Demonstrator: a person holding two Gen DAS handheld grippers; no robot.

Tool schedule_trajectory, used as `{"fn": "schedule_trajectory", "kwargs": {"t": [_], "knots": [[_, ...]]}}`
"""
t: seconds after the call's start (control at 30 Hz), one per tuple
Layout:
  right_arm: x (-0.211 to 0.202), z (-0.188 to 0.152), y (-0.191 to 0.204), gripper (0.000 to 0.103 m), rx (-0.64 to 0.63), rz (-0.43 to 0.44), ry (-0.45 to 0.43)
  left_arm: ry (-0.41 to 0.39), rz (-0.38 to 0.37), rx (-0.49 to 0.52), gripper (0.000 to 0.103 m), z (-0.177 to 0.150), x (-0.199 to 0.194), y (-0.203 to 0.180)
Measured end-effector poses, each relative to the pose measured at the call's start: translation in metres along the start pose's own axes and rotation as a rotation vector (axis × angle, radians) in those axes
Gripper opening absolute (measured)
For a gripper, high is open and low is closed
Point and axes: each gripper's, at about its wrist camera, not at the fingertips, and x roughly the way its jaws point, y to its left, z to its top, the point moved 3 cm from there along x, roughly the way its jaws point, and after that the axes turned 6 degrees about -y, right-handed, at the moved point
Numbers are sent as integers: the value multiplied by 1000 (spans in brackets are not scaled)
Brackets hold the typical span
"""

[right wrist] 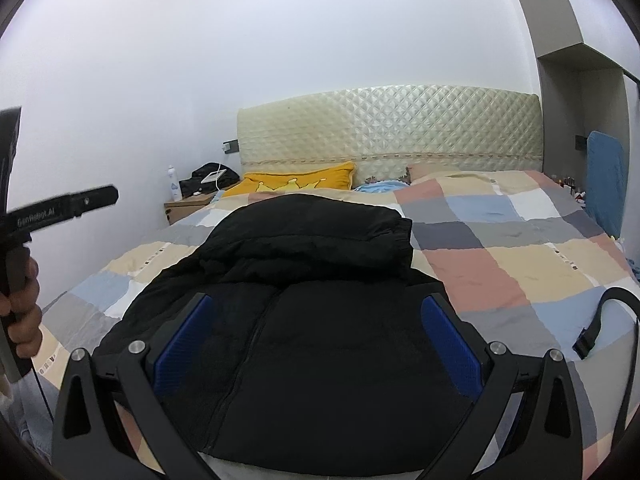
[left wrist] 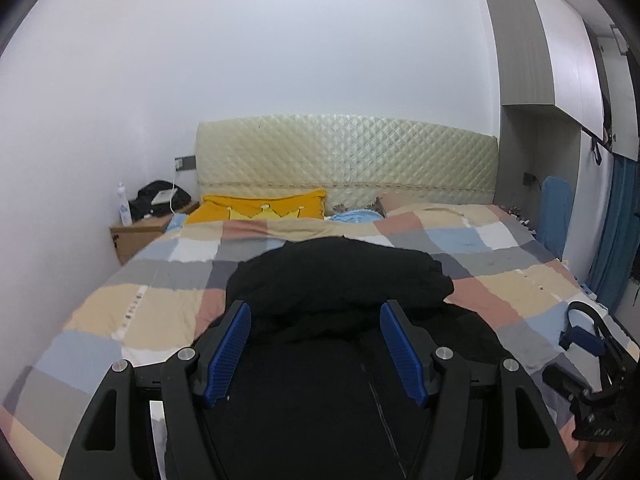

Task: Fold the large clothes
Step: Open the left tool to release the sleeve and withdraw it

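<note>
A black padded jacket (left wrist: 340, 276) lies on the checked bedspread, zip side up, with its hood folded over at the far end. It also shows in the right wrist view (right wrist: 312, 264). My left gripper (left wrist: 316, 312) is open, its blue pads (left wrist: 236, 344) spread above the near part of the jacket, holding nothing. My right gripper (right wrist: 316, 304) is open too, its blue pads (right wrist: 448, 344) wide apart over the jacket's body. The right gripper shows at the right edge of the left wrist view (left wrist: 584, 344). The left gripper's body shows at the left of the right wrist view (right wrist: 60, 208), held by a hand.
The bed (right wrist: 520, 240) has a patchwork cover, a yellow pillow (left wrist: 260, 208) and a quilted headboard (left wrist: 348, 156). A wooden nightstand (left wrist: 136, 236) with a bottle and black bag stands at the left. A black strap (right wrist: 604, 320) lies on the bed at the right.
</note>
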Motion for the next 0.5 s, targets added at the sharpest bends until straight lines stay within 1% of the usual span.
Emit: {"fn": "schedule_trajectory", "kwargs": {"t": [0.1,0.23,0.3,0.4,0.5], "knots": [[1,-2,1,103,-7,-10,8,9,10,-26,67,-12,5,6],[2,-4,4,103,-18,-10,17,42,-2,-85,67,-27,15,19],[5,-5,6,103,-27,-12,23,59,6,-98,67,-33,20,27],[9,-8,11,103,-35,-6,41,62,27,-111,67,-40,24,37],[16,-11,14,103,-40,-2,67,86,24,-137,67,-51,31,46]]}}
